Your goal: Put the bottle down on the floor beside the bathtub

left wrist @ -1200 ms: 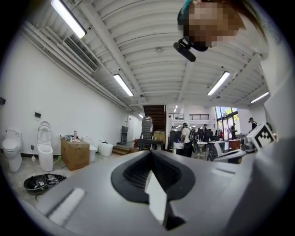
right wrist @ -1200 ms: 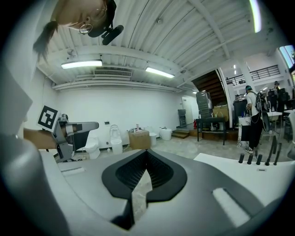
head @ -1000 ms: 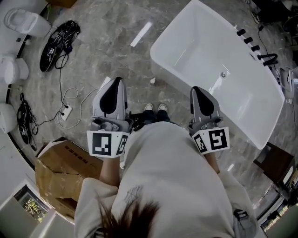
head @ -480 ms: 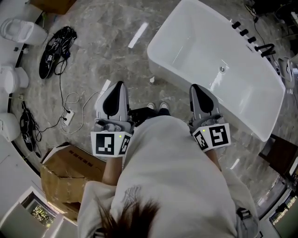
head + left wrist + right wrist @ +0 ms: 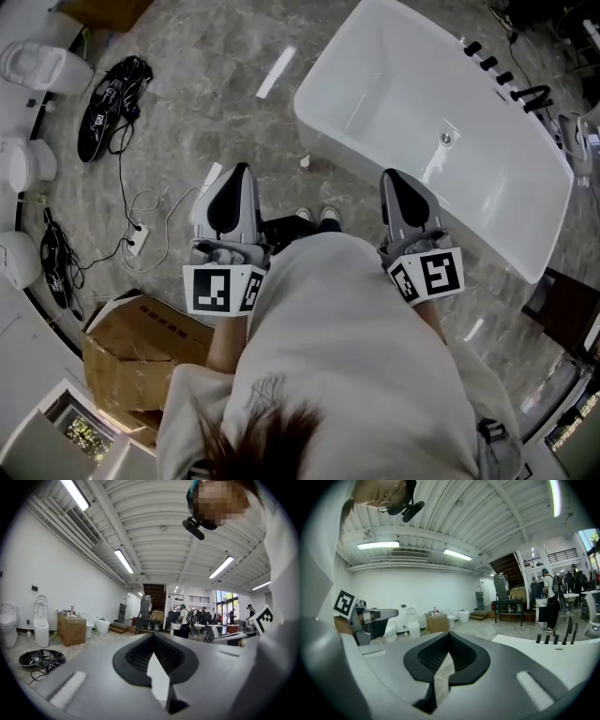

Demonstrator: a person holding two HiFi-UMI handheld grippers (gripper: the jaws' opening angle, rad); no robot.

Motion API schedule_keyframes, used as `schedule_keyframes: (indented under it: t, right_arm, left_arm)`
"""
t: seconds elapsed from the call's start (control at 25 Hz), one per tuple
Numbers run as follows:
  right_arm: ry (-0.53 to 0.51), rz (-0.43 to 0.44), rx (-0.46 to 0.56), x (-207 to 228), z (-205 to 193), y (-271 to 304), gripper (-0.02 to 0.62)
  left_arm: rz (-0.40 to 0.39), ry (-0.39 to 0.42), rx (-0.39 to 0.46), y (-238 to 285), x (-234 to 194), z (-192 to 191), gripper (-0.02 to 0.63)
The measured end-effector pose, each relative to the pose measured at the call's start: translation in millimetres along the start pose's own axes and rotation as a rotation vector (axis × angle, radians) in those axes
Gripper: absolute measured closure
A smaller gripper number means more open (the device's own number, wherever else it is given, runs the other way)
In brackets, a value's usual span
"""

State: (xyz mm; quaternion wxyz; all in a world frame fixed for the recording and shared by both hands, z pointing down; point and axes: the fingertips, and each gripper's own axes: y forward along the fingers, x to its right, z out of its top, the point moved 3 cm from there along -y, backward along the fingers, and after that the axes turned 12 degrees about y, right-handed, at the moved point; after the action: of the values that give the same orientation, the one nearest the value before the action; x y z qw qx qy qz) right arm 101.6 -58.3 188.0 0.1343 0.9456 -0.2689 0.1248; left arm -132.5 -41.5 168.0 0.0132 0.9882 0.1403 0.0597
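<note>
I stand on a marble floor next to a white bathtub (image 5: pixel 487 202) at the upper right of the head view. A small white object (image 5: pixel 305 162) lies on the floor close to the tub's near wall; it is too small to tell whether it is the bottle. My left gripper (image 5: pixel 237 171) and right gripper (image 5: pixel 389 176) are held level in front of my body, both shut with nothing between the jaws. The left gripper view shows its jaws (image 5: pixel 152 637) closed against each other, and the right gripper view shows the same for its jaws (image 5: pixel 449 635).
A cardboard box (image 5: pixel 141 347) sits at the lower left. A power strip with a white cable (image 5: pixel 136 234) and a black tangle of cables (image 5: pixel 108 94) lie on the floor to the left. Toilets (image 5: pixel 42 61) line the left edge. Black taps (image 5: pixel 487 66) sit on the tub's far rim.
The head view has slid a little, so the tub sits slightly more to the left. Both grippers keep their places and stay shut.
</note>
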Motion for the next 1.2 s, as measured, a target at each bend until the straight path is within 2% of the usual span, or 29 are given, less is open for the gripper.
schedule_keyframes:
  t: [0.72,1.2]
  right_arm:
    - [-0.006,-0.013,0.006,2.0,3.5,-1.0,0.597]
    - [-0.020,-0.009,0.007,-3.0,2.6,-1.7,0.597]
  left_arm:
    - [0.037,-0.016,0.005,-2.2,-9.4,-0.7,0.557]
    - [0.033,-0.019,0.006,-5.0,-11.7,-1.9,0.557]
